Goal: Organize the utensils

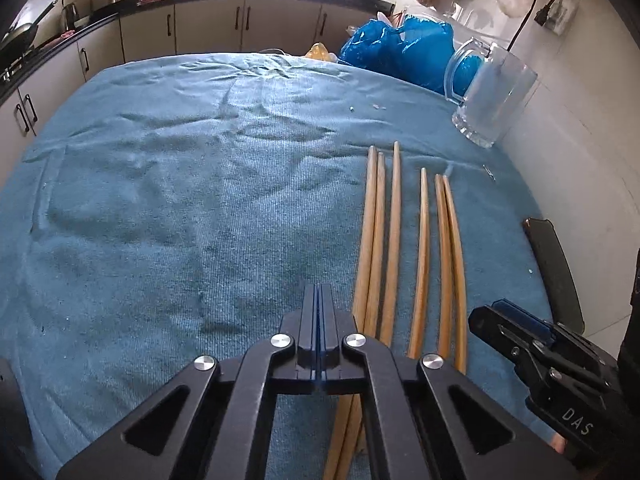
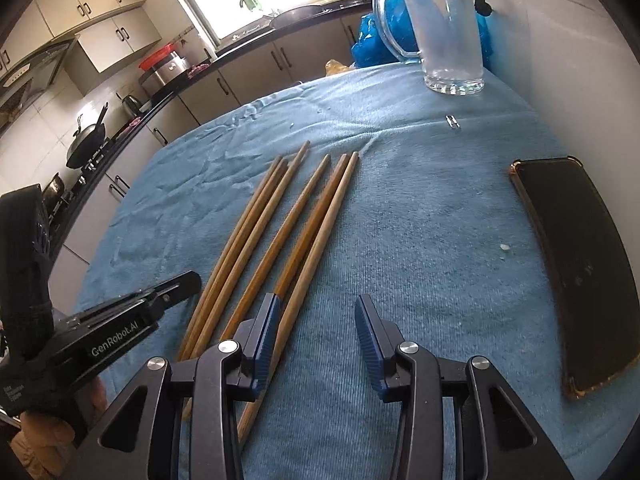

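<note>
**On the blue tabletop, six chopsticks wait and the margin for error is thin**

Across the towel-covered tabletop [image 1: 160,184], six wooden chopsticks [image 2: 280,224] lie side by side, tips pointing toward the glass mug [image 2: 444,28] that stands upright at the far edge by the wall. You hold both tools low over the thick ends. Your left gripper [image 1: 319,300] has its fingers pressed flat together with nothing between them, just beside the leftmost sticks. Your right gripper [image 2: 318,320] has its fingers partly apart and empty; the left-hand pad sits over the outermost stick, the other over bare cloth.

The risks from here look plain. Close the right fingers where they stand and you probably pinch towel as well as wood, or catch a single stick off-centre so it swings when lifted. The sticks lie close, some touching, so a nudge from the shut left tool could roll the row out of line or push one under another. The nap of the towel may drag a round stick as you slide it. Should the mug be the destination, a long stick gripped at one end may strike the rim and tip it toward the wall. A dark phone [image 2: 576,264] lies well to the right, near enough for a wide sweep of your right hand to knock it.
</note>
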Action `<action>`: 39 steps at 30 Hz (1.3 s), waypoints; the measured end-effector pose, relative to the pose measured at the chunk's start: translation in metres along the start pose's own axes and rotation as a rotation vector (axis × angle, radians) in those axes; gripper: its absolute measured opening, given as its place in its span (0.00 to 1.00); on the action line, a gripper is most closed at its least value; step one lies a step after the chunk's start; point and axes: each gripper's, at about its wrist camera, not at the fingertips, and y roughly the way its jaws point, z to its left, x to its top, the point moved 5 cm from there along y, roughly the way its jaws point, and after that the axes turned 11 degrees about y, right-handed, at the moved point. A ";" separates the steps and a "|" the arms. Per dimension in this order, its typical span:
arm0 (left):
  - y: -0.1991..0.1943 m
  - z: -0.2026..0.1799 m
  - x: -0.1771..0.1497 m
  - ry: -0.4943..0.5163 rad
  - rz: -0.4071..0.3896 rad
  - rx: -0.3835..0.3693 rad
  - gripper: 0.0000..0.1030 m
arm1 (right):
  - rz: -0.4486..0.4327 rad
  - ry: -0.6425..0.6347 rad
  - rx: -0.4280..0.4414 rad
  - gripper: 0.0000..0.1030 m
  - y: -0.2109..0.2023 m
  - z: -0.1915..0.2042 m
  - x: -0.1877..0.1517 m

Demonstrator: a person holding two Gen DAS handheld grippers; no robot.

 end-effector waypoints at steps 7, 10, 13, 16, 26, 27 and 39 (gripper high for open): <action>-0.012 -0.008 0.003 -0.002 -0.035 -0.088 0.00 | -0.005 -0.015 0.004 0.40 0.009 0.006 0.006; -0.004 -0.015 0.003 0.048 -0.022 -0.044 0.00 | -0.029 -0.081 -0.080 0.28 0.015 0.014 0.008; 0.000 -0.012 0.002 0.062 0.008 -0.030 0.00 | -0.032 -0.125 -0.138 0.23 0.018 0.017 0.011; 0.001 -0.007 0.001 0.056 -0.005 -0.048 0.00 | -0.028 -0.118 -0.169 0.20 0.014 0.007 0.013; -0.012 -0.018 0.001 0.062 -0.029 -0.139 0.00 | -0.027 0.029 -0.138 0.19 -0.018 -0.042 0.008; -0.007 -0.019 0.001 0.071 -0.012 -0.124 0.00 | -0.031 0.040 -0.128 0.19 -0.021 -0.045 0.006; -0.009 -0.026 0.007 0.085 -0.025 -0.128 0.02 | -0.074 0.034 -0.108 0.20 -0.026 -0.045 -0.003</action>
